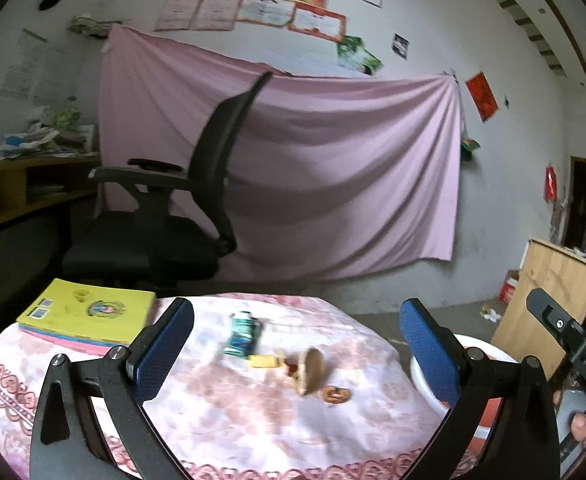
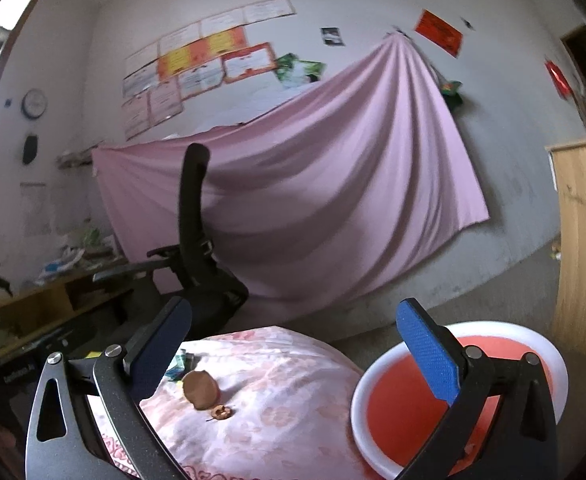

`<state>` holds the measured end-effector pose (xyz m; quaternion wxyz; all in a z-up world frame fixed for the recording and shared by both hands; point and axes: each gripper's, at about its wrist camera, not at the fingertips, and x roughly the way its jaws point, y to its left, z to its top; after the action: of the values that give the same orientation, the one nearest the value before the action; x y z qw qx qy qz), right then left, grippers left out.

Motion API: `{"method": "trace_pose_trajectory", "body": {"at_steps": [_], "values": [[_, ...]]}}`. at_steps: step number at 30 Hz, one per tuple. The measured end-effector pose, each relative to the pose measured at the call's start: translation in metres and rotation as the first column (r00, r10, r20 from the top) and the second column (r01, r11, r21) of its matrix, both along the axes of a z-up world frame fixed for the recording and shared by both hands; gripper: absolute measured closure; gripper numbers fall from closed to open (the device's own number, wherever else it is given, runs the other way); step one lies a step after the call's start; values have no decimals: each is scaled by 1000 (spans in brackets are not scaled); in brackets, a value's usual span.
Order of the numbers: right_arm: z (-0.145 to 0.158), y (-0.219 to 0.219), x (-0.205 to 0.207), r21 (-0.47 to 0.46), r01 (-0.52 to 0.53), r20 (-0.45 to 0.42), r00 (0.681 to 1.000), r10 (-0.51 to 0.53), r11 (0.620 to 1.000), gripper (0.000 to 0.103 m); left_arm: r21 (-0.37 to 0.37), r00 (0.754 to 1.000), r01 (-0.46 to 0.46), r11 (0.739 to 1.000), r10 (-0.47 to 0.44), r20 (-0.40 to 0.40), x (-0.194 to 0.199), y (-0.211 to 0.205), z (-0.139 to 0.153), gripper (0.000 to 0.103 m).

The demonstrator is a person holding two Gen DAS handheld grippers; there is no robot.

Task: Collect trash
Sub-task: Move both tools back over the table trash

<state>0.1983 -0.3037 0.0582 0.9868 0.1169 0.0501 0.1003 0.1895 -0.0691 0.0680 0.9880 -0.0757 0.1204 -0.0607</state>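
Several bits of trash lie on a table under a pink flowered cloth (image 1: 221, 412): a teal wrapper (image 1: 241, 334), a yellow scrap (image 1: 263, 361), a brown shell-like piece (image 1: 313, 370) and a small brown nutshell (image 1: 336, 395). My left gripper (image 1: 296, 308) is open above the near cloth, with nothing between its blue pads. My right gripper (image 2: 294, 308) is open too and holds nothing. Its right finger hangs over a red bin with a white rim (image 2: 357, 404), beside the table. The brown piece (image 2: 200, 390), the nutshell (image 2: 221, 413) and the wrapper (image 2: 179, 364) lie to its left.
A stack of yellow books (image 1: 89, 312) rests on the table's far left corner. A black office chair (image 1: 165, 220) stands behind the table, in front of a pink sheet (image 1: 333, 160) hung on the wall. A wooden cabinet (image 1: 553, 280) is at the right and a cluttered desk (image 1: 13, 184) at the left.
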Motion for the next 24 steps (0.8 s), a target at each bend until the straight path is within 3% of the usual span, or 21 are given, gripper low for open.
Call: {"method": "trace_pose_trajectory", "body": {"at_steps": [7, 13, 18, 24], "values": [[2, 41, -2, -110, -20, 49, 998, 26, 994, 0, 32, 998, -48, 998, 47, 33, -13, 29, -5, 2], [-1, 74, 6, -193, -44, 39, 998, 53, 980, 0, 58, 997, -71, 996, 69, 41, -16, 49, -13, 2], [-7, 93, 20, -235, -65, -30, 998, 60, 970, 0, 75, 998, -63, 995, 63, 2, -10, 61, -22, 2], [-22, 106, 48, -270, -93, -202, 979, 38, 958, 0, 114, 994, -53, 992, 64, -89, 4, 66, -39, 2]]}}
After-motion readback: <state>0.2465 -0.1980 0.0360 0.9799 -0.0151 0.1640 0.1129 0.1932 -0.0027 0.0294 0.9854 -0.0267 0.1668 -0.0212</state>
